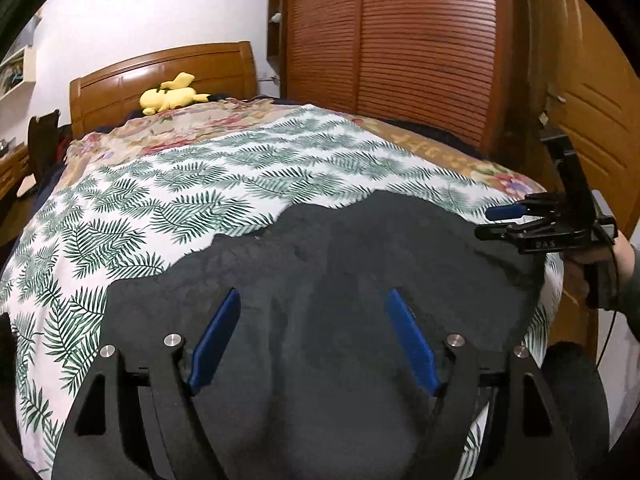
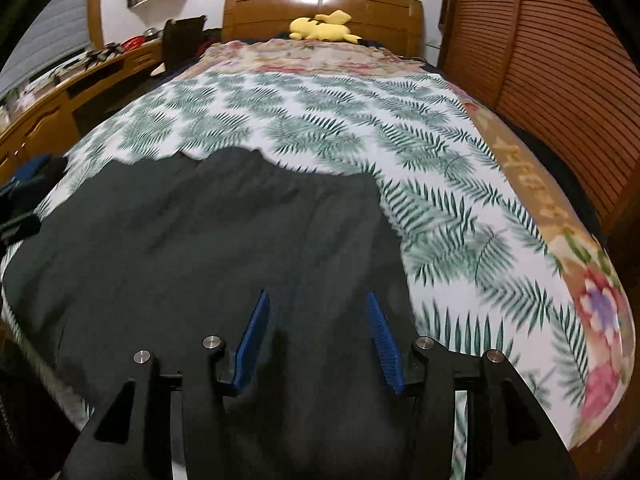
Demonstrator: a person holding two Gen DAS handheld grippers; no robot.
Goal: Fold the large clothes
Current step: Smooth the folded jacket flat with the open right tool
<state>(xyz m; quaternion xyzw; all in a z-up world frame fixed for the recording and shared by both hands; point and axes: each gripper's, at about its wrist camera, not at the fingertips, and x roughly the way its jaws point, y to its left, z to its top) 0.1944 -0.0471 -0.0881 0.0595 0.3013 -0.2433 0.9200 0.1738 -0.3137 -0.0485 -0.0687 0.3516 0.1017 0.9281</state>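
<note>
Dark garment lies spread on the bed, on the leaf-print sheet, at the near end; its far edge is wavy and uneven. Surface shows soft creases, no sharp fold visible.

Left hand-held gripper: blue pads well apart, above the garment's middle, nothing between them; contact with the cloth cannot be told.

Right hand-held gripper: pads apart, narrower gap than the left, over the garment's right part near its edge, nothing clamped. Right wrist view is motion-blurred at the sides. In the left wrist view the right hand-held gripper appears at the bed's right edge, seen side-on, pointing left over the garment's corner, held by a hand in a grey sleeve.

Beyond the sheet: floral cover, then a yellow plush toy against the wooden headboard. Slatted wooden wardrobe to the right of the bed. Wooden desk with clutter to the left.
</note>
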